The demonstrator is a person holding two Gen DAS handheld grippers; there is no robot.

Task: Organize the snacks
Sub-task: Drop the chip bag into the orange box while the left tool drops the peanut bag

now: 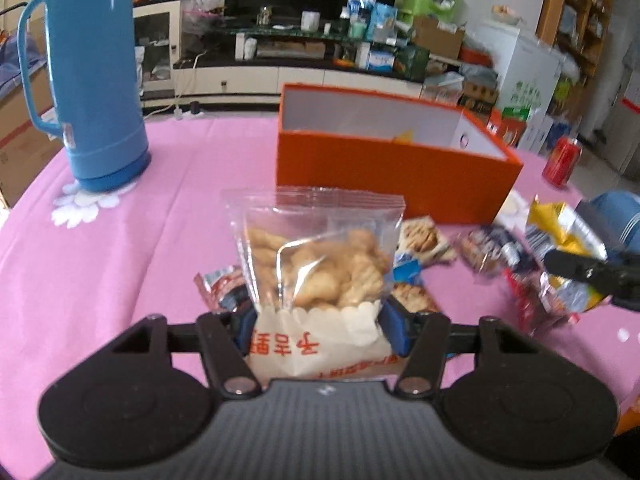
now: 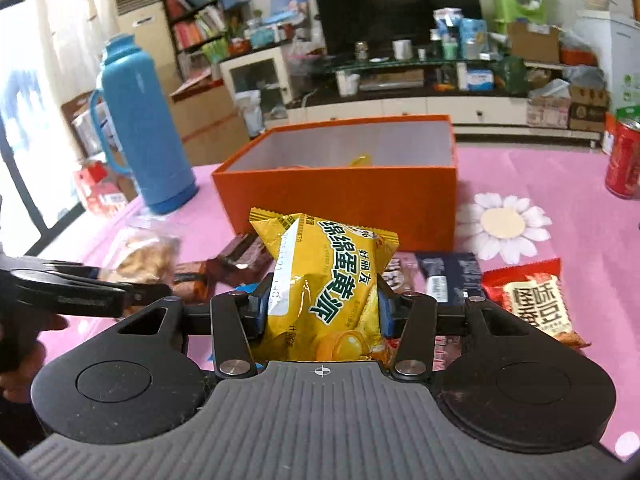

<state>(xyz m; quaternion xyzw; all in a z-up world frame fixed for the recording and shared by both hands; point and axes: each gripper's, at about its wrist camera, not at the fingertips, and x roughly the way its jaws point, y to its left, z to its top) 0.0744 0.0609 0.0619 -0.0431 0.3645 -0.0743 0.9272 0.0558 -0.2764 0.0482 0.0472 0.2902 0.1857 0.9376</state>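
Observation:
My left gripper (image 1: 318,316) is shut on a clear bag of biscuits (image 1: 316,252), held upright above the pink tablecloth. My right gripper (image 2: 320,304) is shut on a yellow egg-yolk pie packet (image 2: 324,276), also lifted. That yellow packet (image 1: 560,236) and the right gripper's finger (image 1: 580,270) show at the right edge of the left wrist view. An open orange box (image 1: 384,168) (image 2: 336,196) stands just behind both packets, with something yellow inside. Several loose snack packets (image 1: 424,240) (image 2: 532,304) lie on the cloth in front of the box.
A tall blue thermos (image 1: 96,76) (image 2: 148,132) stands at the left of the table. A red can (image 1: 562,162) (image 2: 624,160) stands at the right. The pink tablecloth (image 1: 120,264) has white flower prints (image 2: 502,226). A hand (image 2: 24,344) holds the left gripper's handle.

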